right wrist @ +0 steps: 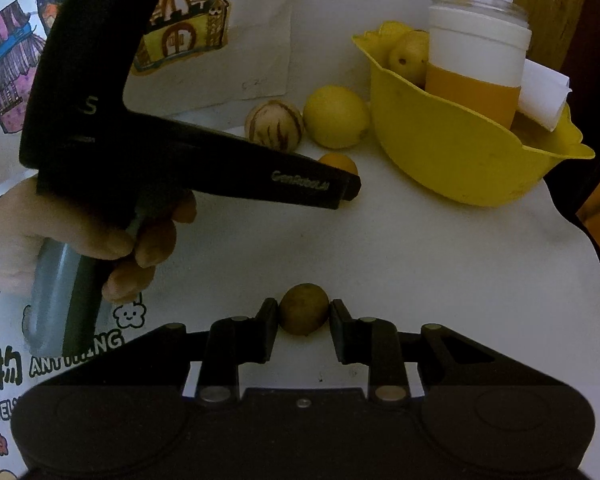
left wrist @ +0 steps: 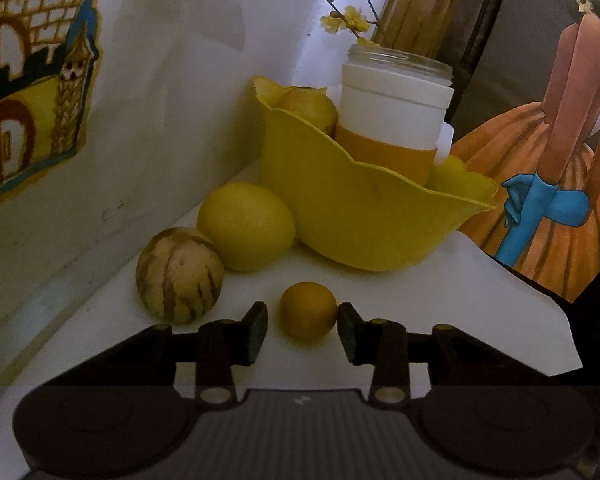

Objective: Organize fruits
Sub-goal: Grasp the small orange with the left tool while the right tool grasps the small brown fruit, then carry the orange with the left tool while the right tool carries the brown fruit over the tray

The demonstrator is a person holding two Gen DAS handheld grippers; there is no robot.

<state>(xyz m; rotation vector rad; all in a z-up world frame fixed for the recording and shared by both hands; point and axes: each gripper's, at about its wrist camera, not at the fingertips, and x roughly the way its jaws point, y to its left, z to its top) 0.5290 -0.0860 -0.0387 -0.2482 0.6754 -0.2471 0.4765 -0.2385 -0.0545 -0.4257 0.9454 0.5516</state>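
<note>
Left wrist view: left gripper [left wrist: 302, 326] has jaws apart w/ the small orange fruit [left wrist: 308, 311] between them on the white table [left wrist: 440, 300]. The pad at 3 o'clock is at its skin or nearly, the pad at 9 o'clock is clearly off, so no grip. Yellow bowl [left wrist: 364, 220] lies at 12-1 o'clock from this fruit, near. Lemon [left wrist: 246, 226] and striped melon [left wrist: 179, 276] sit at 10-11 o'clock, beside the path, not in it. White-orange cup [left wrist: 394, 120] fills much of the bowl, so drop room is probably tight.

Right gripper [right wrist: 303, 314] is closed on a small brownish fruit [right wrist: 304, 309], both pads pressing. Bowl [right wrist: 452, 152] is at 1 o'clock, farther away; left hand [right wrist: 80, 232] is nearer to it.
</note>
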